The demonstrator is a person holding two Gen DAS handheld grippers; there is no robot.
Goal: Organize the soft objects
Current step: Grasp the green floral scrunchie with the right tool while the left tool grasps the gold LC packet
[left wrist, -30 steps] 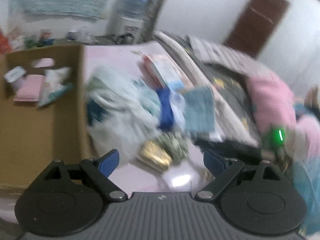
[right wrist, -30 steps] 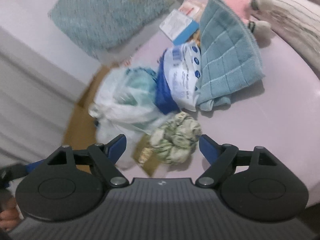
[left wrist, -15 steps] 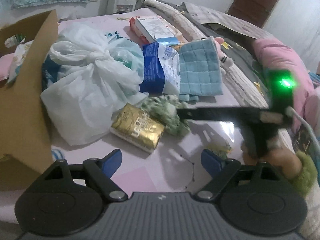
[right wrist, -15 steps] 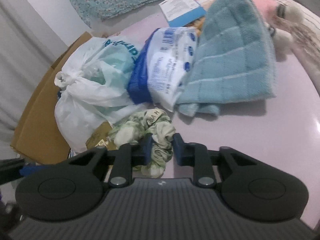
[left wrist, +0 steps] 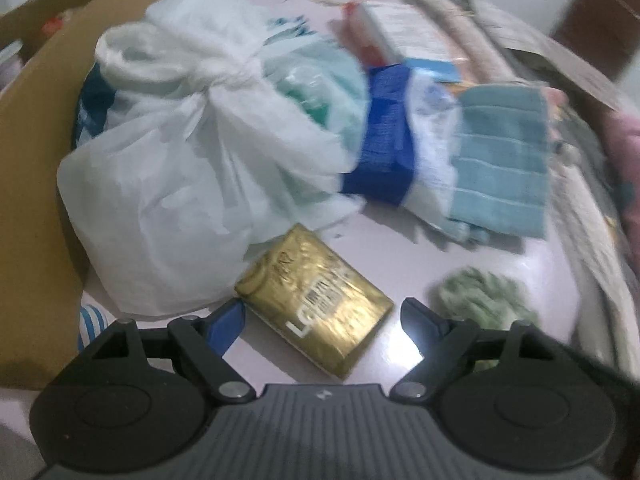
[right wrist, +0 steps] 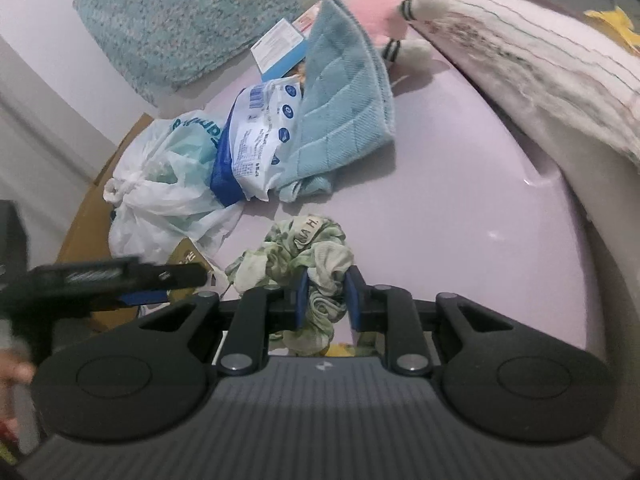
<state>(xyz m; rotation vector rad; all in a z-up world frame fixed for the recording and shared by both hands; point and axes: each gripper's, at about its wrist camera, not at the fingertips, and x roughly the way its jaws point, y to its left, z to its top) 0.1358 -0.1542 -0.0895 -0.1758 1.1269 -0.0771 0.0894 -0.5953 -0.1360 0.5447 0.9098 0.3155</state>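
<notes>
My right gripper (right wrist: pixel 325 294) is shut on a green-and-white floral scrunchie (right wrist: pixel 298 248), held just above the pink table; the scrunchie also shows in the left wrist view (left wrist: pixel 486 300). My left gripper (left wrist: pixel 322 316) is open, its fingers either side of a gold foil packet (left wrist: pixel 316 300) lying on the table. Behind it lie a tied white plastic bag (left wrist: pixel 188 152), a blue-and-white pack (left wrist: pixel 404 144) and a folded blue towel (left wrist: pixel 502 160). The towel (right wrist: pixel 344 108) leans over a pink plush toy (right wrist: pixel 380 8) in the right wrist view.
A cardboard box (left wrist: pixel 36 184) stands open at the left of the table (right wrist: pixel 460 200). A white-and-blue carton (left wrist: pixel 404 36) lies at the back. Striped bedding (right wrist: pixel 540 52) runs along the table's right side.
My right gripper has lifted the scrunchie and pulled it right, away from the gold packet. My left gripper has moved forward and down, now straddling the gold packet.
</notes>
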